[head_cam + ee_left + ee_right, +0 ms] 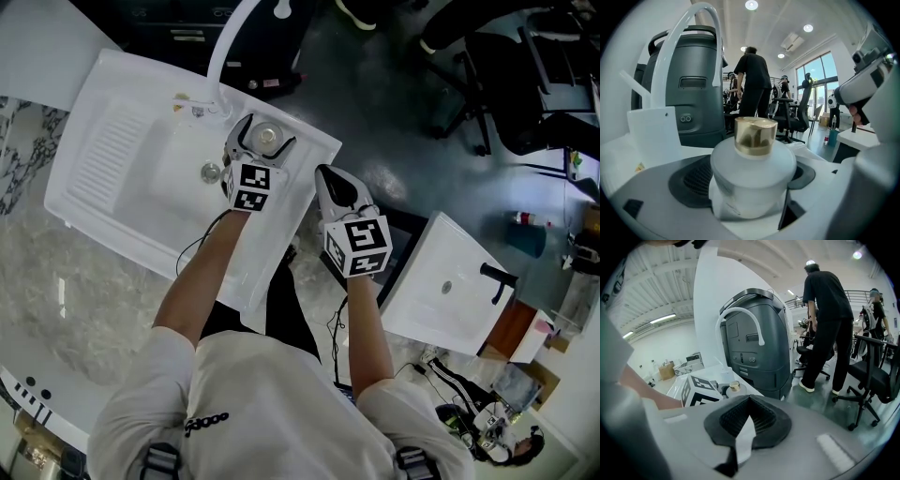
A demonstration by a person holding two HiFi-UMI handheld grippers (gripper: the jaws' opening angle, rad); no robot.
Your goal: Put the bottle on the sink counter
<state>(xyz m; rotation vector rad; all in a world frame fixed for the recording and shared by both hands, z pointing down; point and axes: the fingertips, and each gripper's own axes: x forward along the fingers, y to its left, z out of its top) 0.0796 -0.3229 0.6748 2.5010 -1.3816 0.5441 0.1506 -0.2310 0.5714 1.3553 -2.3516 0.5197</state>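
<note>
A squat white bottle (pixel 268 139) with a gold cap (pixel 755 136) stands upright on the white sink counter (pixel 314 152), at its far right corner. My left gripper (pixel 266 129) reaches round it, open; the dark pads (pixel 691 180) flank the bottle's sides with the bottle between them. In the left gripper view the bottle (pixel 752 176) fills the middle. My right gripper (pixel 333 183) hangs just off the sink's right edge, shut, with nothing between its pads (pixel 749 416). From the right gripper view the bottle (pixel 734 386) shows small, behind the left gripper's marker cube (pixel 701 390).
The sink has a ribbed drainboard (pixel 108 155) at the left, a basin (pixel 178 183) and a tall white faucet (pixel 230 47). A grey machine (pixel 691 93) stands behind. A second white sink (pixel 450 281) sits to the right. Office chairs (pixel 469 103) and a standing person (pixel 829 319) are beyond.
</note>
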